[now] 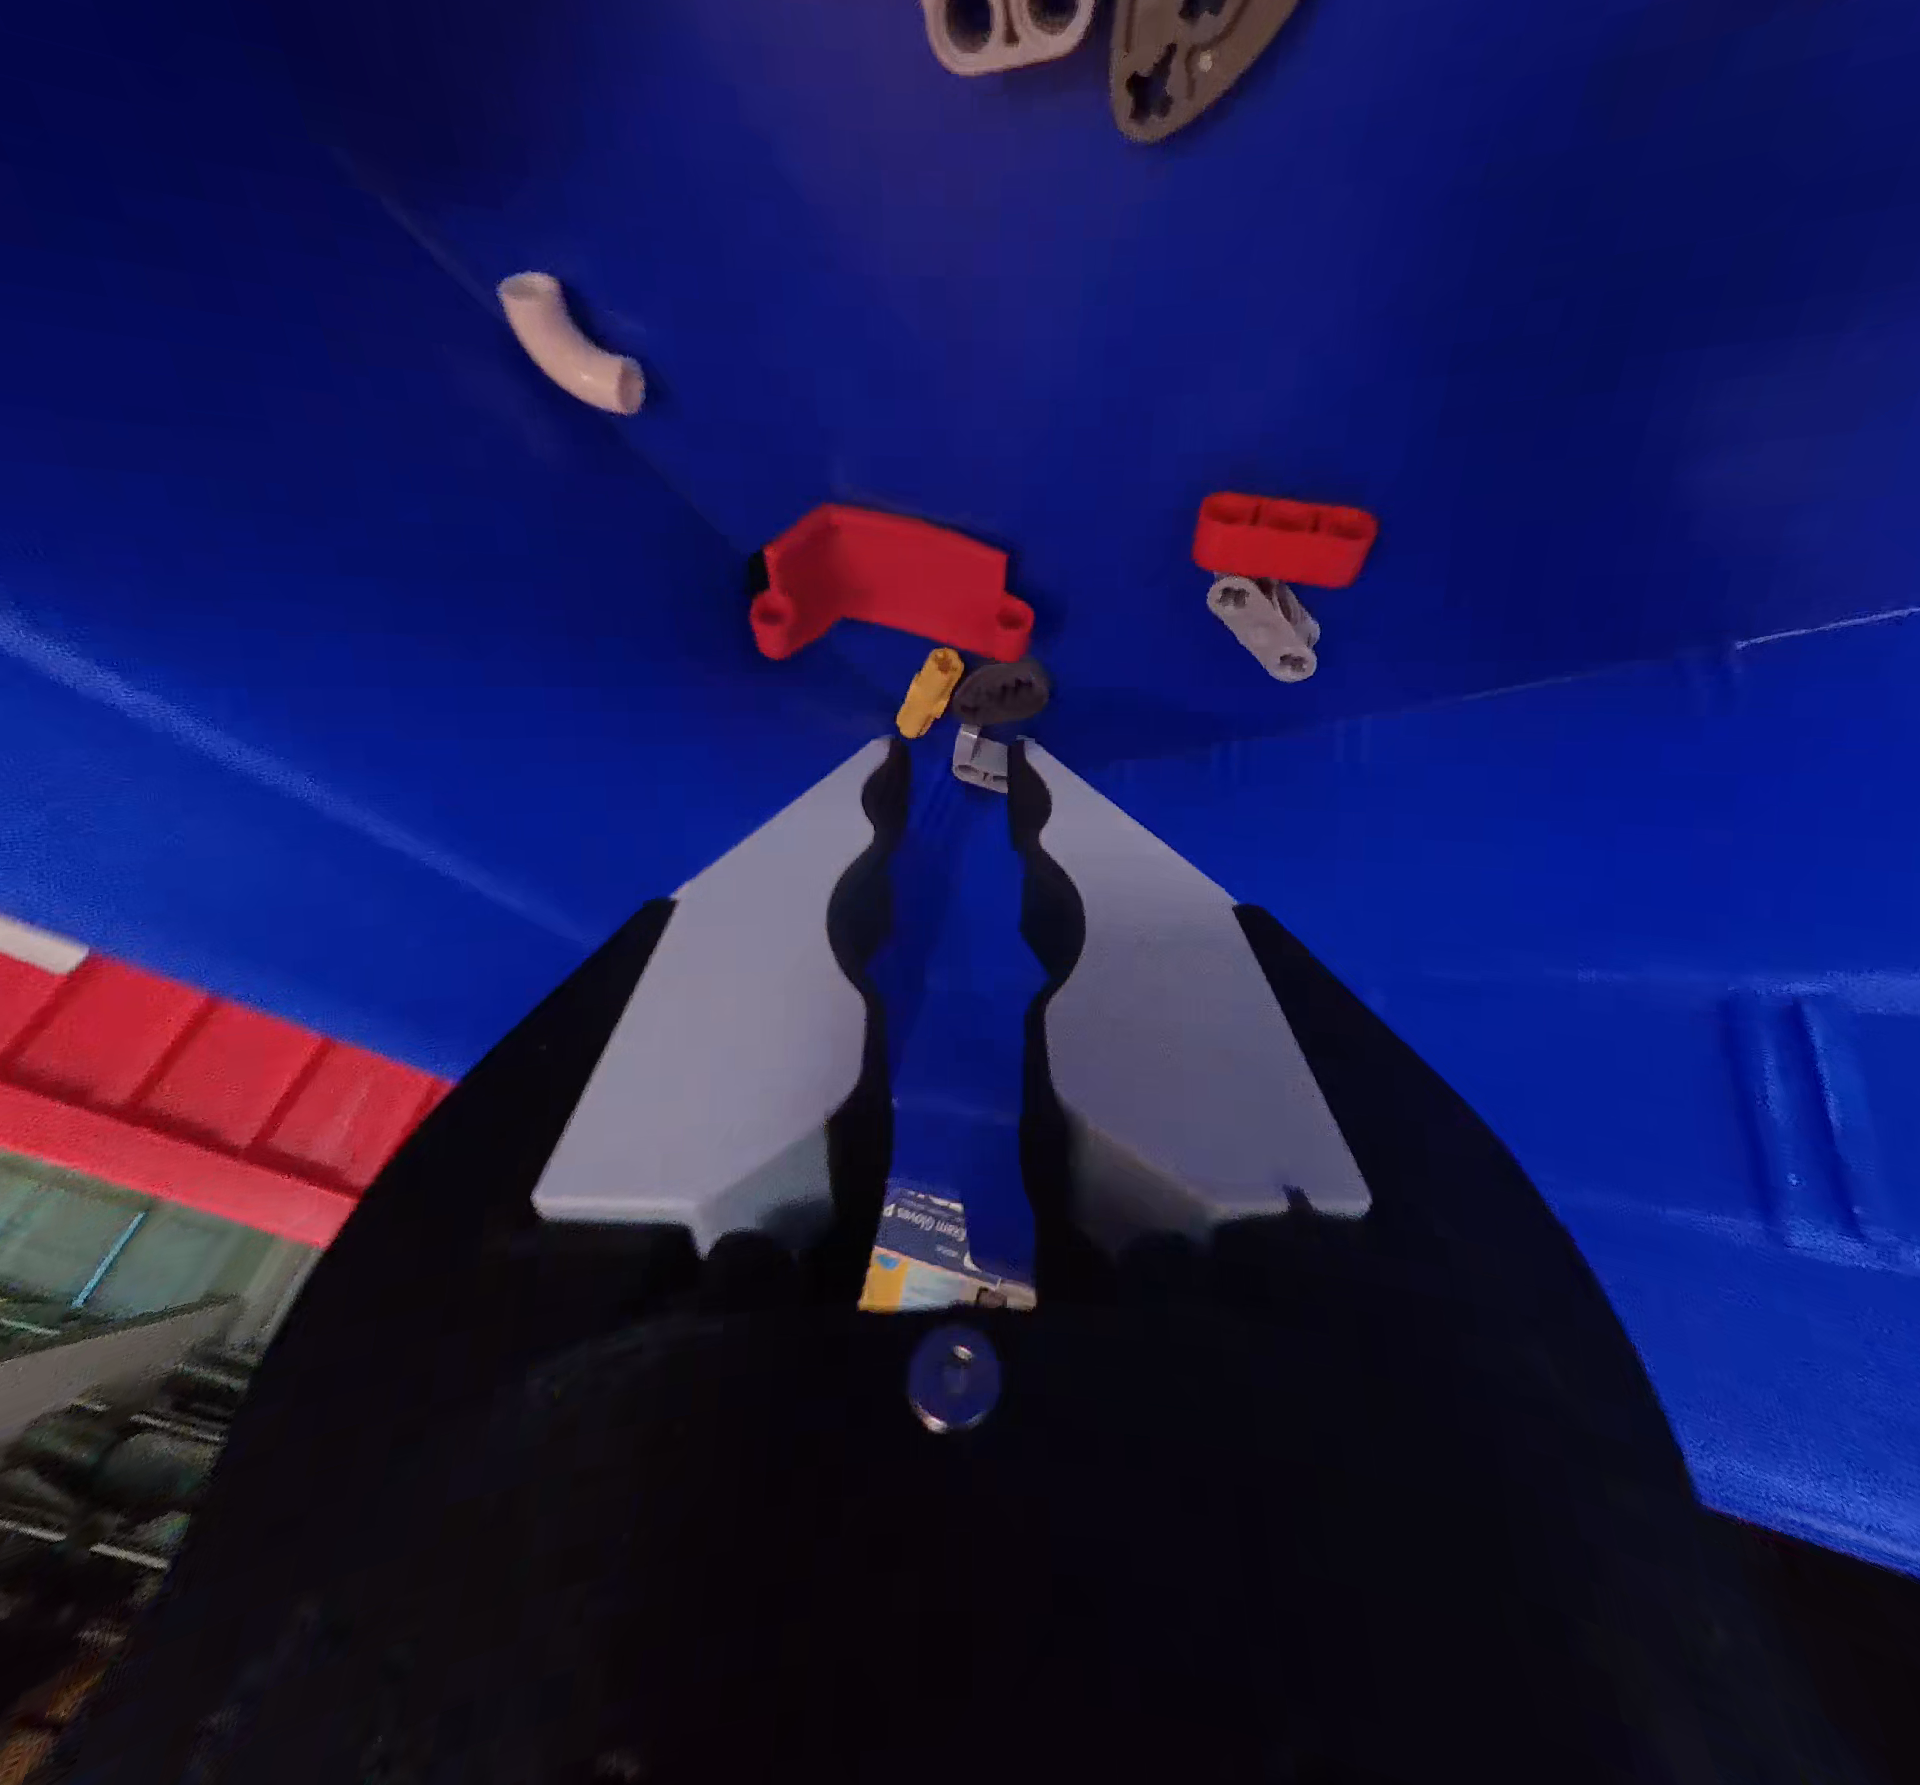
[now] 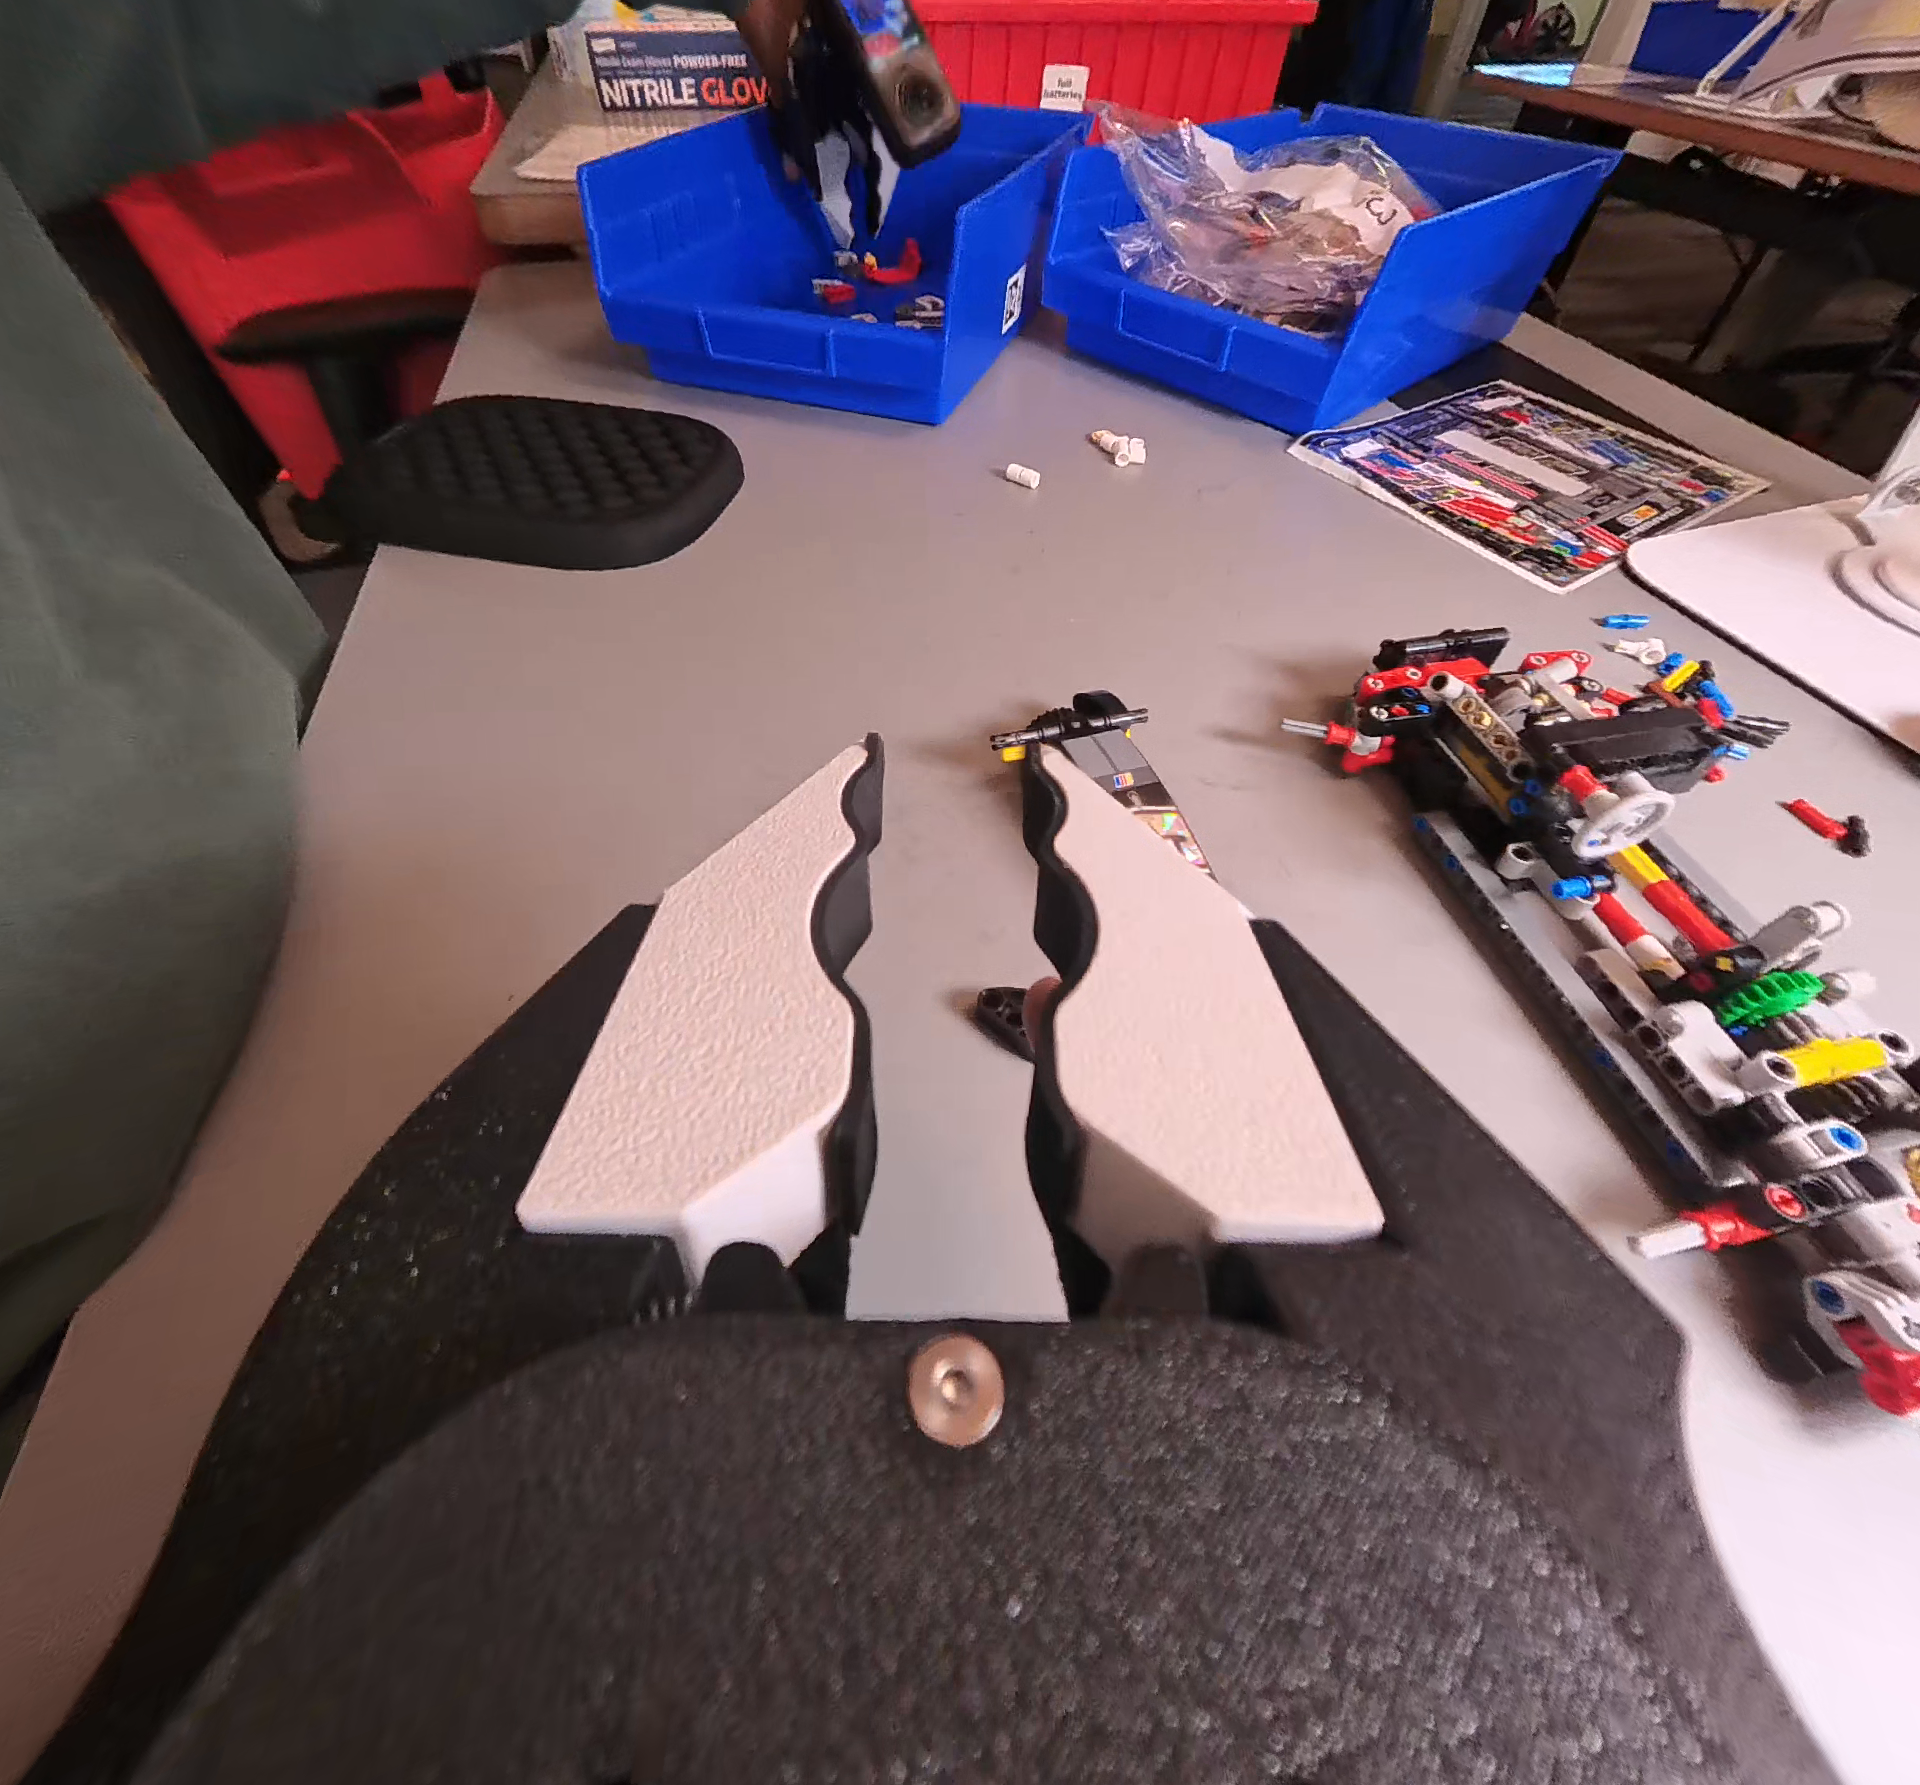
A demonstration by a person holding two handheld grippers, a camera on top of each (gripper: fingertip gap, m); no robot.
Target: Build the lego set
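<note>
My left gripper (image 1: 956,748) is open inside a blue bin (image 1: 1351,333), its tips just short of a small grey piece (image 1: 979,761), a yellow pin (image 1: 927,693) and a dark piece (image 1: 1000,689). A red bracket (image 1: 888,582), a red beam (image 1: 1283,538) and a grey connector (image 1: 1265,627) lie beyond them. My right gripper (image 2: 956,748) is open and empty above the grey table (image 2: 727,696). A small black piece (image 2: 1006,1008) lies beside its right finger, and a black axle part with a gear (image 2: 1081,725) lies at its tip. The part-built model (image 2: 1621,862) lies to the right.
A white curved tube (image 1: 571,343) and tan flat pieces (image 1: 1216,0) also lie in the bin. A second blue bin (image 2: 1434,353) holds plastic bags. A sticker sheet (image 2: 1527,478), loose white pins (image 2: 1117,447), a black armrest (image 2: 540,478) and a red crate (image 2: 1101,42) are around.
</note>
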